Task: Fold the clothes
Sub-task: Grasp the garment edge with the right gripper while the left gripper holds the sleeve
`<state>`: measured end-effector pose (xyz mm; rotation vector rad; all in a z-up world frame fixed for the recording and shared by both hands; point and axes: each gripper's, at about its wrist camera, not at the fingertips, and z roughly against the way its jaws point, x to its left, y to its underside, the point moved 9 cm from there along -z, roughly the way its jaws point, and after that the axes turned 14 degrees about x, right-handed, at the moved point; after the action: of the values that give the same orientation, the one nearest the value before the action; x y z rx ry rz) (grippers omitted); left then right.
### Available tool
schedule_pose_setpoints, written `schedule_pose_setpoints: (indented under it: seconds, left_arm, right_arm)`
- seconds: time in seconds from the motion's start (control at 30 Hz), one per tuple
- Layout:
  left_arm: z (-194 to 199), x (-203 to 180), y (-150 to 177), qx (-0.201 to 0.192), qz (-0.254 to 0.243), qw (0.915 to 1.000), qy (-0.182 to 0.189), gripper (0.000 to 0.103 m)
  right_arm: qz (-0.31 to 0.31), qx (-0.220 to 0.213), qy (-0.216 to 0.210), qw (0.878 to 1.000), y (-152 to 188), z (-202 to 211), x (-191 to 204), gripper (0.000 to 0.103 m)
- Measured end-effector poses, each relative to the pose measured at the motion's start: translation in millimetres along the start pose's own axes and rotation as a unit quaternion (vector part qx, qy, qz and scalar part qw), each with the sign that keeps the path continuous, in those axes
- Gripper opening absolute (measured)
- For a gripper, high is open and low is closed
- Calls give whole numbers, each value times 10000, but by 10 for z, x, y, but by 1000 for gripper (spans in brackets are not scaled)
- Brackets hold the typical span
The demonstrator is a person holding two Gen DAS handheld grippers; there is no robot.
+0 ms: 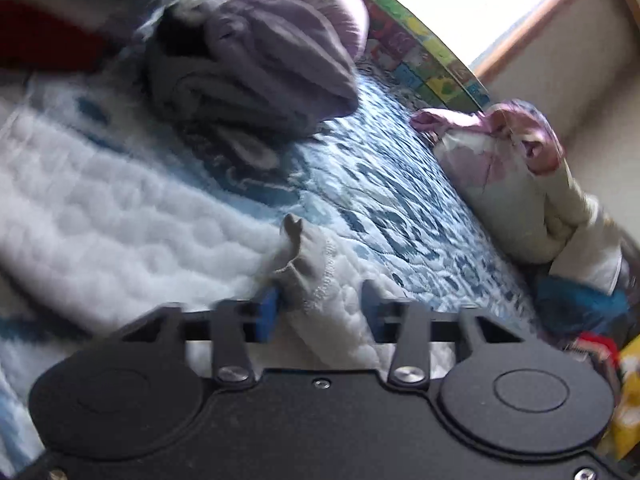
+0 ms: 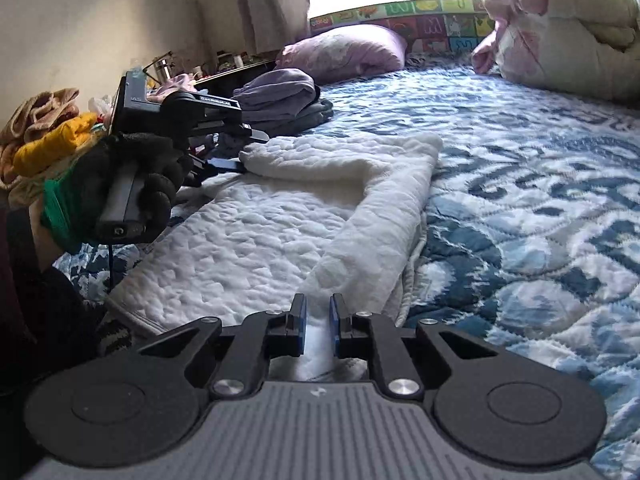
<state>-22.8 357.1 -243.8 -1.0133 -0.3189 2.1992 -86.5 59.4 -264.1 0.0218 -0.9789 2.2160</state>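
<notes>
Right tool [image 2: 318,322] sits nearest, its blue pads pinching the near edge of the white quilted garment [image 2: 256,236], which lies partly folded on the blue patterned bed [image 2: 540,184]. Over on the left, a gloved hand [image 2: 132,184] holds the left tool [image 1: 320,304]; it's blurry, but a fold of the same cloth sits between its pads, apparently pinched. A purple-grey clothes pile [image 2: 280,100] sits at the far side.

Bedspread [image 2: 540,184] lies open; folded clothes [image 2: 280,100] block far left.
</notes>
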Motion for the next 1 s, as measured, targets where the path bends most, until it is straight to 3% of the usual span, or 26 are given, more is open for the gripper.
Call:
schedule_pose_setpoints:
  seconds: [0.2,0.27,0.33,0.43,0.6,0.77,0.87,1.0]
  left_arm:
    - [211,-293,-26,-485,-745,9960,135,14]
    - [328,-520,8,-717,-1232,9893,309,13]
    - [395,-779,120,-803,-1893,9774,482,13]
    - [460,-1145,342,-793,-2874,9514,776,11]
    - [403,-1541,887,-161,-4243,8955,1338,11]
    - [302,-1524,1357,534,-5270,8397,1197,11]
    - [332,-1385,1551,943,-5723,8072,1094,11]
    - [383,-1305,1693,1195,-6020,7820,1089,11]
  right_arm:
    - [-160,24,-97,9998,-3,-41,-31,15]
    - [-221,20,-148,9996,-12,-40,-38,16]
    - [-264,16,-187,9995,-15,-35,-42,16]
    - [-295,24,-238,9993,-8,-22,-48,16]
    - [-432,17,-346,9985,1,8,-91,16]
    - [-800,-48,-550,9953,-16,60,-194,16]
    - [-1210,-321,-767,9892,-57,182,-323,16]
    - [-1920,-798,-1129,9716,-126,369,-569,16]
